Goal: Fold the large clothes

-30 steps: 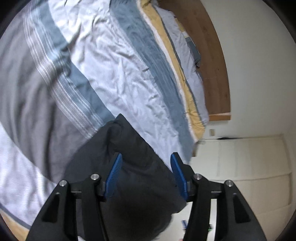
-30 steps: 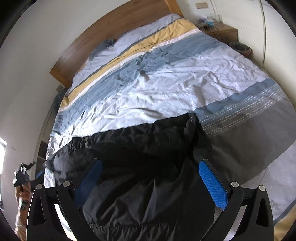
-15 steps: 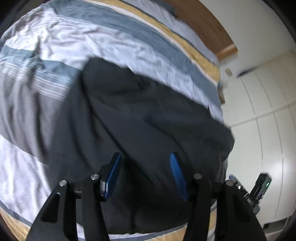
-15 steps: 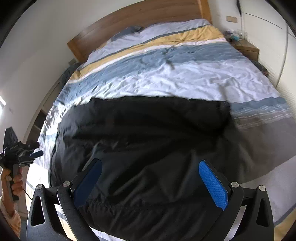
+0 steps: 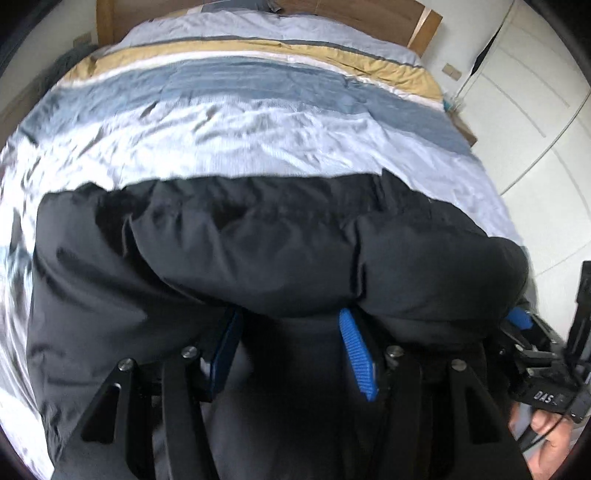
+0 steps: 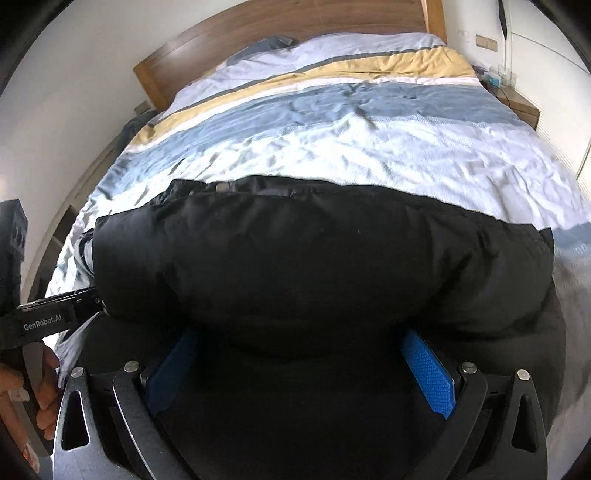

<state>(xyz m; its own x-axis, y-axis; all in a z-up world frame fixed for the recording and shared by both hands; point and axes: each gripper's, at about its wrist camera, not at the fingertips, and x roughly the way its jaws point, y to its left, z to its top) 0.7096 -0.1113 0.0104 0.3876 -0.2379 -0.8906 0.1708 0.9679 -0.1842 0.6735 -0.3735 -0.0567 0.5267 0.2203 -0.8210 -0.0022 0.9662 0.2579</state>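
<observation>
Because I want its bulky fold laid across the striped bed (image 5: 258,122), both claws, the left claw (image 5: 291,354) and right claw (image 6: 299,373), sit parted with the puffy black padded jacket (image 6: 314,258) bulging between their blue pads, though I cannot tell whether they pinch it.

I'm looking at a bed (image 6: 110,173) with a wooden headboard (image 6: 295,22), covered in a rumpled duvet (image 6: 369,147) striped pale lilac, mustard, white and slate blue, and a puffy black jacket (image 6: 314,258) lies crosswise right on it at the near end.
</observation>
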